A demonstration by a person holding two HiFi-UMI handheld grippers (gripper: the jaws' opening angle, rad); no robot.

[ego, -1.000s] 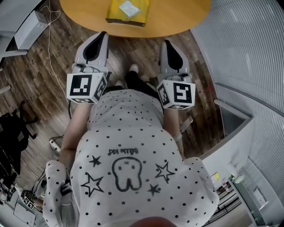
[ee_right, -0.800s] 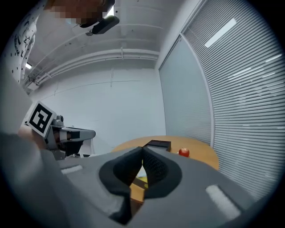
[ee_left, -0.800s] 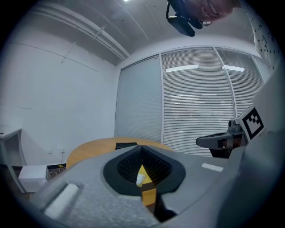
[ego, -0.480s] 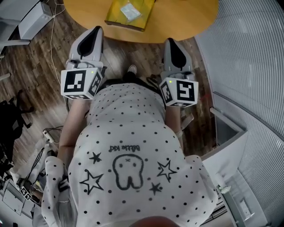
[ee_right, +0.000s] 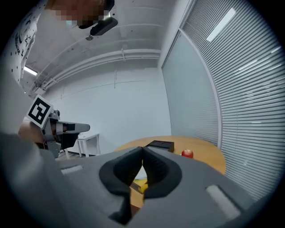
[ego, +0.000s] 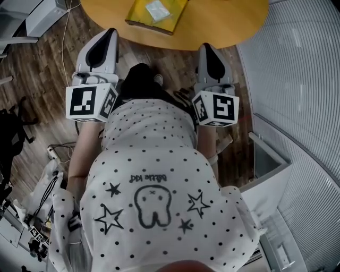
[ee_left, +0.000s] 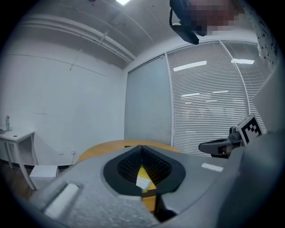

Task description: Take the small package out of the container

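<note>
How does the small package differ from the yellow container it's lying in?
The small package is whitish; the yellow container is bright yellow. The package is far smaller, covering only part of the container. The package lies in the container; the container rests on the table. Both look roughly rectangular.

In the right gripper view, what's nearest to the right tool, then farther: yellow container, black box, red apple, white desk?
1. Flat yellow container, just beyond the right tool.
2. Flat black box ahead and round red apple to its right: too close to call.
3. Small white desk, far left by the wall.
</note>
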